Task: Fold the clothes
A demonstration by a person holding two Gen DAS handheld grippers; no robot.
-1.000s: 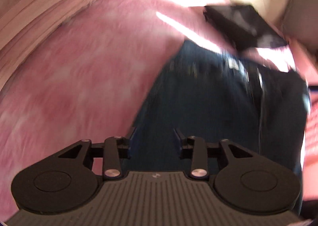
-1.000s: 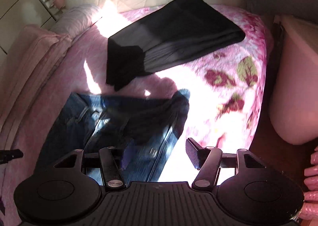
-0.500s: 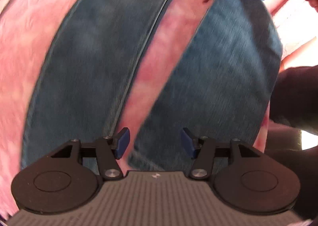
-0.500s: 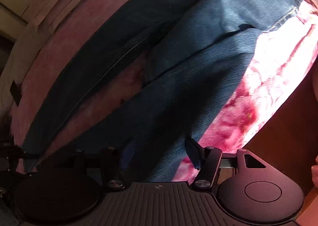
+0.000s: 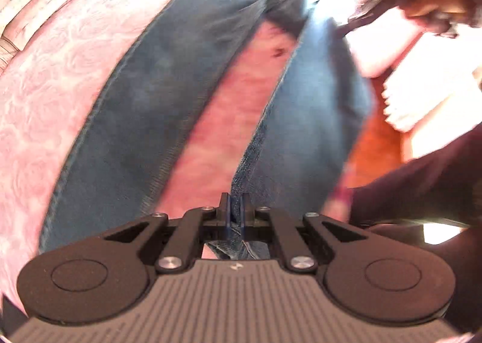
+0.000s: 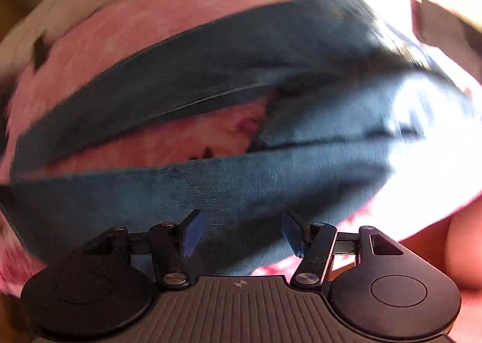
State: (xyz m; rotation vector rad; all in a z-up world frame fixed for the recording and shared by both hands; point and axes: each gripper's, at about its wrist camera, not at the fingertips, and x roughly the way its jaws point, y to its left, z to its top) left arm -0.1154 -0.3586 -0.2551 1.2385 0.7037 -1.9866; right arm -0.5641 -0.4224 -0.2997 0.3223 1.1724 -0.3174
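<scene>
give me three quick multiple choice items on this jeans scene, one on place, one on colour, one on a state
1. What shows between the two legs of the jeans?
A. the pink blanket
B. a wooden floor
C. a black shirt

2. What colour are the pads of the right tongs?
A. red
B. blue
C. white

3. How do the left tongs stand?
A. wide open over the blanket
B. shut on the hem of a jeans leg
C. shut on nothing

Key: 1 A, a pink strip runs up the gap; 2 B, both pads are blue; 3 B, denim is pinched between the closed fingers.
</scene>
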